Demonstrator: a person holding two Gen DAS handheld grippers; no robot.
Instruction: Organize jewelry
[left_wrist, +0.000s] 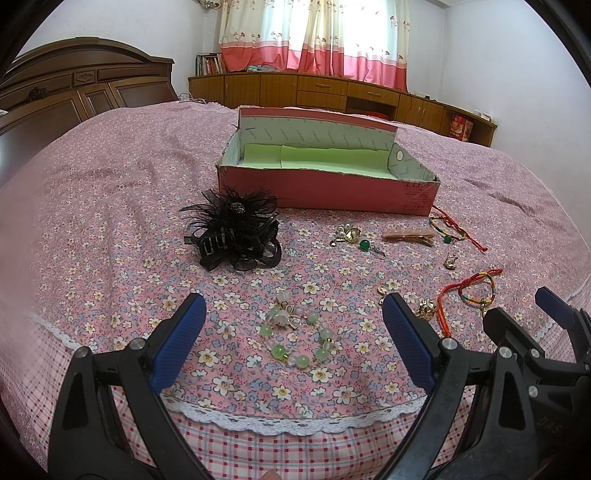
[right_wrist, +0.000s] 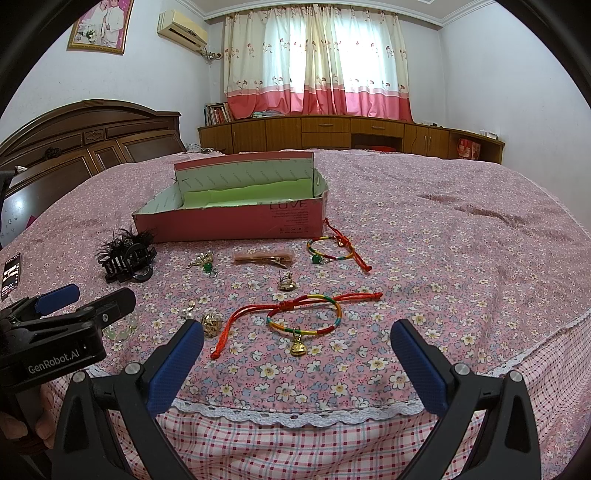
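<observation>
Your left gripper (left_wrist: 293, 325) hangs spread wide over the green bead bracelet (left_wrist: 299, 338), which lies flat on the floral bedspread (left_wrist: 110, 206) between the blue pads, untouched. Your right gripper (right_wrist: 297, 354) is spread too, empty, with the red cord bracelet (right_wrist: 303, 314) and its gold charm just ahead of it. The pink box (right_wrist: 236, 218) sits open farther back. The black feather hair clip (left_wrist: 236, 232) lies near its left corner, and the tan hair clip (right_wrist: 264, 258) rests in front of it.
</observation>
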